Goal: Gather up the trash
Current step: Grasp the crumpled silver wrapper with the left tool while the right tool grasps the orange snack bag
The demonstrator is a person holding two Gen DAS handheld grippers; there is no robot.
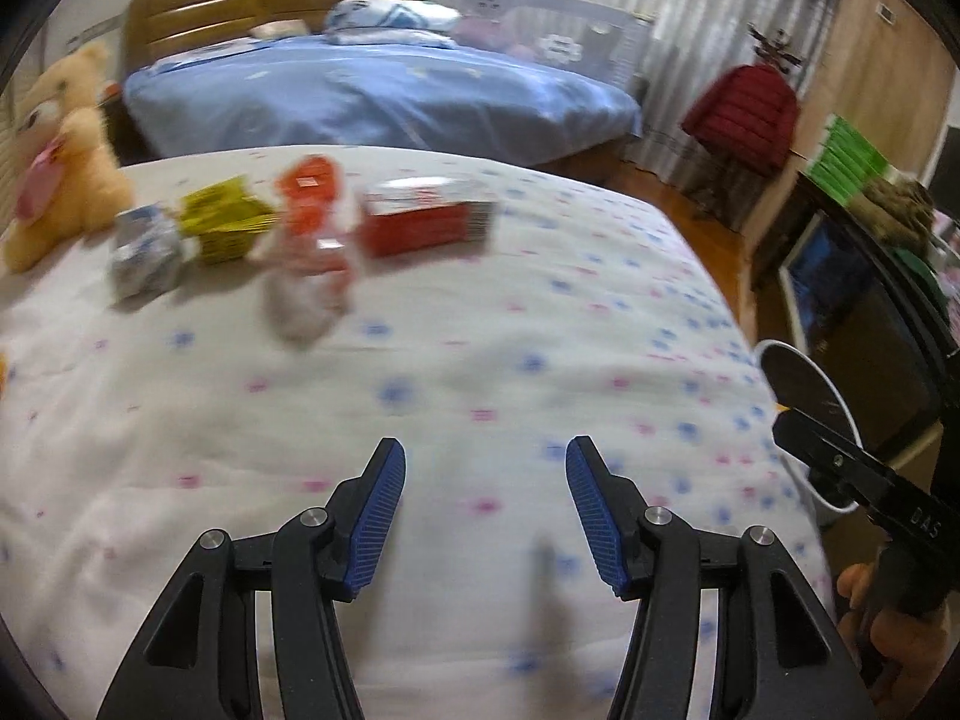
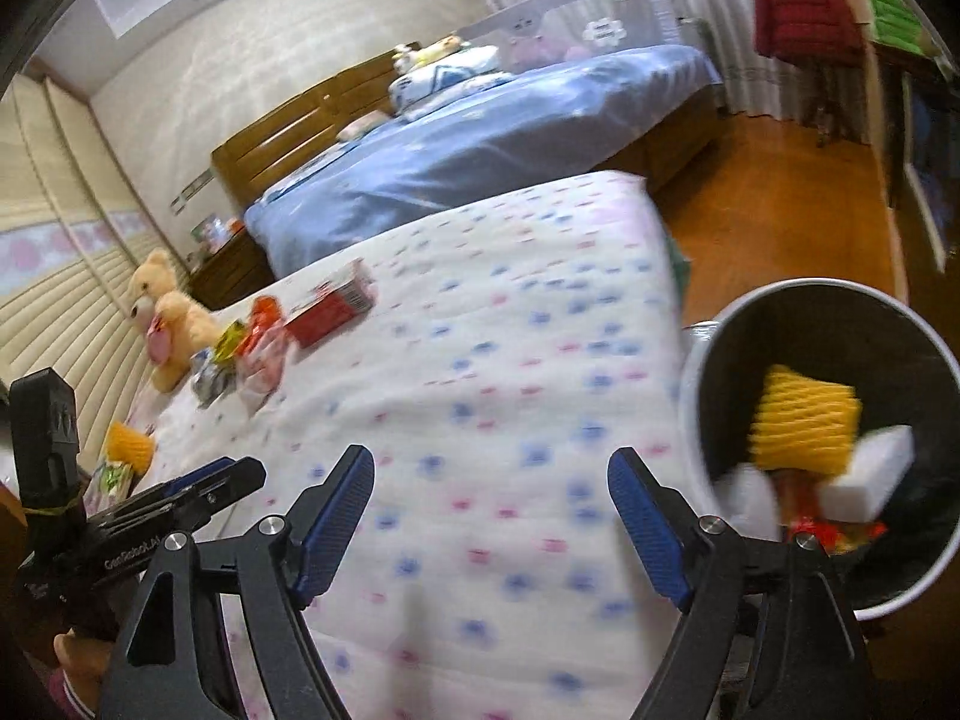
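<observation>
Trash lies bunched on the flowered white quilt (image 1: 480,330): a red box (image 1: 420,222), an orange wrapper (image 1: 309,189), a yellow packet (image 1: 225,219), a silvery wrapper (image 1: 147,252) and a crumpled pale wrapper (image 1: 300,300). My left gripper (image 1: 485,450) hangs open over bare quilt, well short of the pile, nothing between its blue pads. My right gripper (image 2: 492,456) is open and empty near the bed's edge. To its right stands a white-rimmed bin (image 2: 699,420) holding a yellow foam net (image 2: 804,426) and white scraps. The red box (image 2: 327,312) sits far off to the left.
A teddy bear (image 1: 60,150) sits beside the pile. Another yellow foam net (image 2: 129,444) lies at the quilt's left edge. Beyond are a blue bed (image 1: 384,96), wooden floor (image 2: 780,210) and a red jacket (image 1: 744,108). The left gripper's fingers (image 2: 204,489) show close by.
</observation>
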